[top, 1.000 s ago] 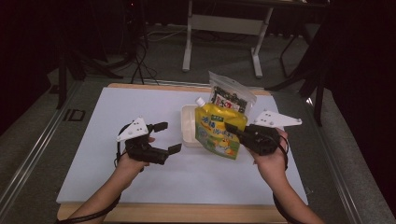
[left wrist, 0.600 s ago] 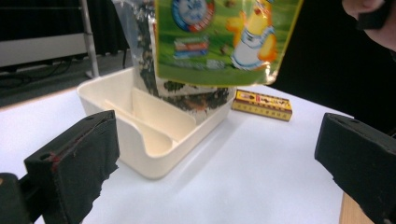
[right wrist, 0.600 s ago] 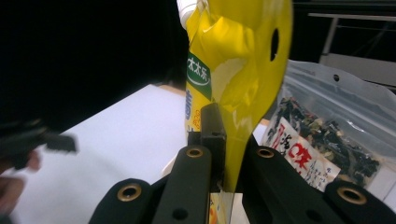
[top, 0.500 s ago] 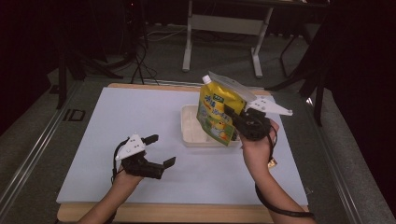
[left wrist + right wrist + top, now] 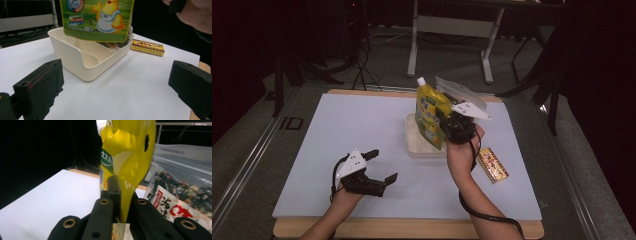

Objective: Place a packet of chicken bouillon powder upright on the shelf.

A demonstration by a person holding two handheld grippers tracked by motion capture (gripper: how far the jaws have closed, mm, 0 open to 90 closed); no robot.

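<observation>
My right gripper point(image 5: 446, 125) is shut on the side edge of a yellow spouted pouch point(image 5: 429, 112), holding it upright over a cream bin point(image 5: 414, 147). In the right gripper view the pouch point(image 5: 127, 152) rises from between the closed jaws of the right gripper point(image 5: 120, 195). My left gripper point(image 5: 379, 167) rests low near the table's front left. Its jaws have just been opening and stand wide, with nothing between them. In the left gripper view the left gripper point(image 5: 115, 87) faces the bin point(image 5: 87, 62), with the pouch's lower edge point(image 5: 97, 20) hanging at the rim.
A clear bag of dried dark food point(image 5: 462, 92) stands behind the pouch, at the bin's far side point(image 5: 180, 192). A small yellow box point(image 5: 493, 164) lies on the white table sheet point(image 5: 337, 130) right of the bin point(image 5: 147, 47). Dark floor and stands surround the table.
The right gripper has lifted the pouch from lying tilted to standing upright and carried it towards the back over the bin. The left hand has sunk towards the table's front edge.
</observation>
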